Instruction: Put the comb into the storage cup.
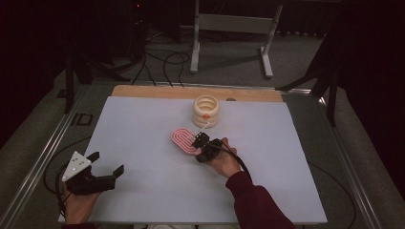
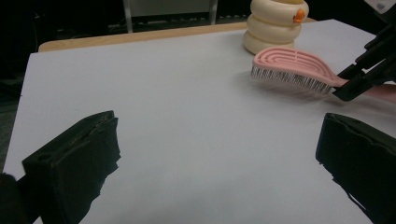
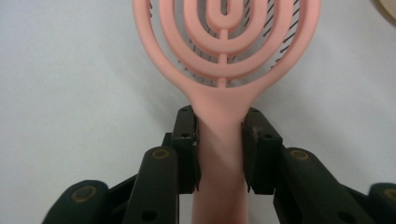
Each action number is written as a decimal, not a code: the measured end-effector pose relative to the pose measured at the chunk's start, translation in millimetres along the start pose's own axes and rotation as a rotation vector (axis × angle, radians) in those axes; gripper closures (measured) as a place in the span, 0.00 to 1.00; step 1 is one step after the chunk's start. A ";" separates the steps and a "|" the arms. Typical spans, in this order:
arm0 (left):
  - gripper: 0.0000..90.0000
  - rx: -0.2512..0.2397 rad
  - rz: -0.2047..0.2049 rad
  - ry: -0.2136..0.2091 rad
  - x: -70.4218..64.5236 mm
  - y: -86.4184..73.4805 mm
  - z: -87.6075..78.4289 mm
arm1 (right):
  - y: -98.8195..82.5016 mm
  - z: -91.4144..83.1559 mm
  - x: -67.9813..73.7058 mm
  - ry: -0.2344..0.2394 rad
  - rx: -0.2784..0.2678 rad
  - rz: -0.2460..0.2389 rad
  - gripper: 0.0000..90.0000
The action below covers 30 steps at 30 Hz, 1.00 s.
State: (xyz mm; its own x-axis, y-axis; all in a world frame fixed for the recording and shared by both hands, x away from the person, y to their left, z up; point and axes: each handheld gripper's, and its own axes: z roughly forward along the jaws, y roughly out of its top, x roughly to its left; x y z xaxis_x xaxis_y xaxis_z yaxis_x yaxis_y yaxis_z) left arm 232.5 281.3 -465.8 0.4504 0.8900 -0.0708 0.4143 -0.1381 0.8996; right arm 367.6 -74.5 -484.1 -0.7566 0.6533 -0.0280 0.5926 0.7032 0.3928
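Observation:
A pink hairbrush [image 1: 183, 137] with a looped open back lies just right of the middle of the white sheet, bristles down. My right gripper [image 1: 197, 141] is shut on its handle. The right gripper view shows both pads pressed against the sides of the handle [image 3: 219, 154], with the brush head [image 3: 224, 42] straight ahead. My left gripper [image 1: 108, 162] stands open near the front left of the sheet with nothing between its jaws. From the left gripper view, the brush [image 2: 294, 65] and the right gripper [image 2: 362, 77] lie far off to the upper right.
A cream ringed holder [image 1: 206, 110] with a small orange spot stands just behind the brush, near the sheet's far edge. The white sheet [image 1: 143, 191] covers a wooden table. Cables and a metal stand lie on the floor beyond.

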 end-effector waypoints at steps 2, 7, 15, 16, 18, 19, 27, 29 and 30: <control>0.00 -0.002 -0.004 -0.002 -0.8 0.6 0.3 | -2.4 -2.8 -0.8 0.007 -0.012 -0.003 0.77; 0.00 0.004 -0.018 -0.013 -2.9 2.6 1.6 | -7.0 -10.6 -2.8 0.016 -0.053 0.025 0.77; 0.00 0.040 -0.027 -0.012 -7.1 3.6 8.8 | -8.3 -21.0 -4.8 0.023 -0.104 0.038 0.77; 0.00 0.044 -0.022 -0.017 -9.1 5.2 10.0 | -8.5 -25.6 -5.0 0.018 -0.116 0.035 0.77; 0.00 0.046 -0.017 -0.018 -10.5 7.1 10.8 | -8.3 -30.3 -5.6 0.020 -0.136 0.038 0.77; 0.00 0.047 -0.017 -0.019 -11.5 8.9 11.9 | -8.3 -31.7 -6.0 0.021 -0.144 0.038 0.77; 0.00 0.037 -0.034 -0.004 -8.5 26.4 10.2 | -7.6 -41.9 -7.8 0.017 -0.210 0.054 0.77; 0.00 0.030 -0.050 -0.006 -8.5 29.0 11.1 | -7.9 -42.8 -8.2 0.014 -0.216 0.058 0.77; 0.00 0.032 -0.052 -0.009 -8.6 29.9 11.8 | -8.5 -44.6 -9.2 0.005 -0.229 0.061 0.77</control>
State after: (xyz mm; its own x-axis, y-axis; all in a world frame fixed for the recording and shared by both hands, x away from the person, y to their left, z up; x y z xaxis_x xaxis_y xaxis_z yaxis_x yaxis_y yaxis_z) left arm 250.3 264.4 -443.3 0.4347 0.8924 -0.1213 0.4622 -0.1054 0.8805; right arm 357.1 -99.0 -446.3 -0.7230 0.6908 0.0068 0.5596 0.5798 0.5922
